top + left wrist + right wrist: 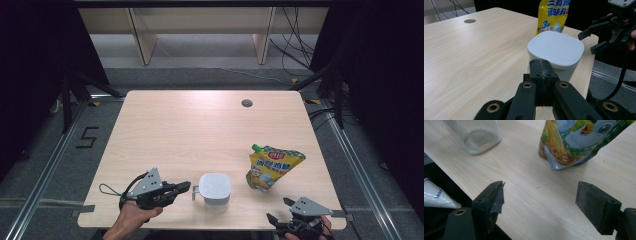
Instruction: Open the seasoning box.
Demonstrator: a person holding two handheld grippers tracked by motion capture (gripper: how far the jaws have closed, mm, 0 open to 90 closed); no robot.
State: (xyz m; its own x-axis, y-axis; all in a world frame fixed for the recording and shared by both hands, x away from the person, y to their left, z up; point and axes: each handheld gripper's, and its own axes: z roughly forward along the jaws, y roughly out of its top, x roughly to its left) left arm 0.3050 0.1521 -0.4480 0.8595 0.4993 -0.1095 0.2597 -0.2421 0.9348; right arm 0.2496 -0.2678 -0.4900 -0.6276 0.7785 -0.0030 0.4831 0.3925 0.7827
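White-lidded container (215, 188) sits near the table's (200, 125) front edge, between our two grippers.

We hold the left gripper (186, 186) just beside the container's small handle, its jaws pressed together with nothing between them. Our right gripper (278, 209) hovers at the front right corner, jaws spread wide and empty. Behind it, a yellow seasoning pouch (272, 167) stands on the wood, near the container.

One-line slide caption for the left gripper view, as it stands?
Left gripper, jaws shut, points at a white-lidded container; yellow seasoning pouch stands behind it, open right gripper beyond.
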